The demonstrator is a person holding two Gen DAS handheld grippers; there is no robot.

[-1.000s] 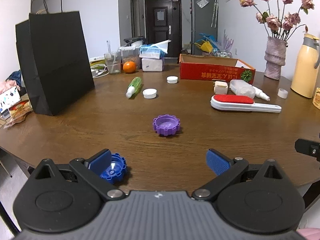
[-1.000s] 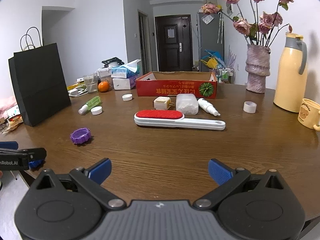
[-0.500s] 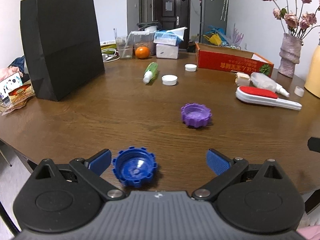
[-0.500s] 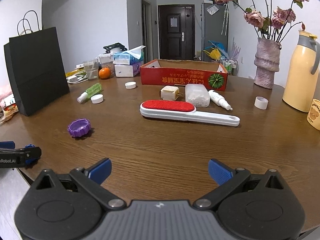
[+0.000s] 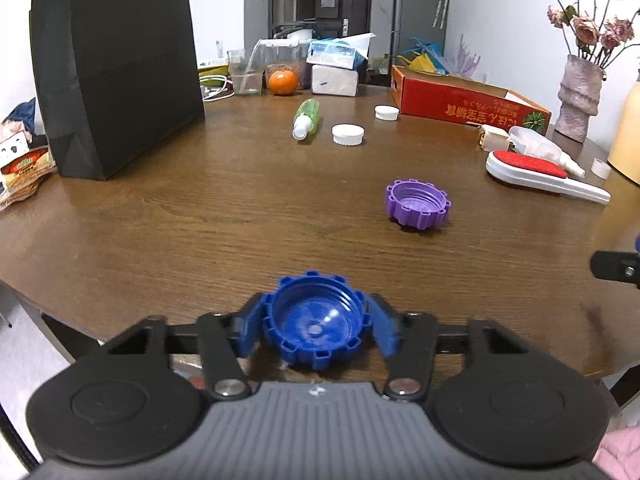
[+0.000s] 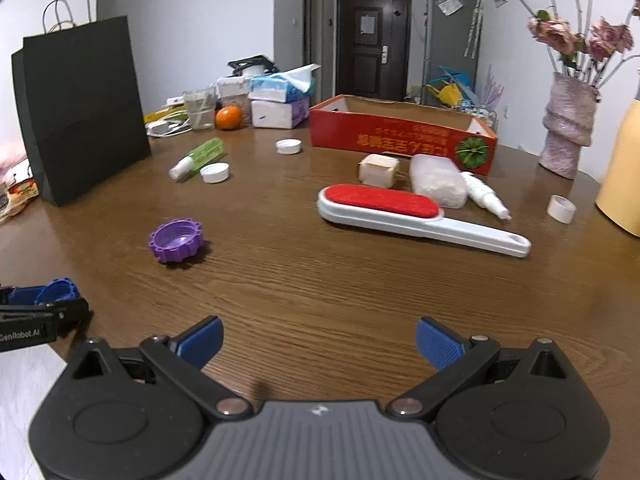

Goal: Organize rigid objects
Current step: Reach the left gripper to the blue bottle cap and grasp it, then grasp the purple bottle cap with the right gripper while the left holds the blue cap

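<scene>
While left gripper (image 5: pixel 316 326) jaws close, pads touching blue ridged plastic cap (image 5: pixel 315 319) between them, right gripper (image 6: pixel 319 340) jaws gape apart, nothing between.

left gripper (image 5: pixel 316 326) closing on blue cap (image 5: pixel 316 320) (open-side up)

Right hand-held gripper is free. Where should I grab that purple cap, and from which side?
Grip the purple cap across its notched outer wall, coming down from above at a slant. It lies flat on the table with its open side up, so the ribbed rim gives opposite faces for the pads. The right hand-held gripper stands open and empty, likely wide enough to straddle it.
</scene>
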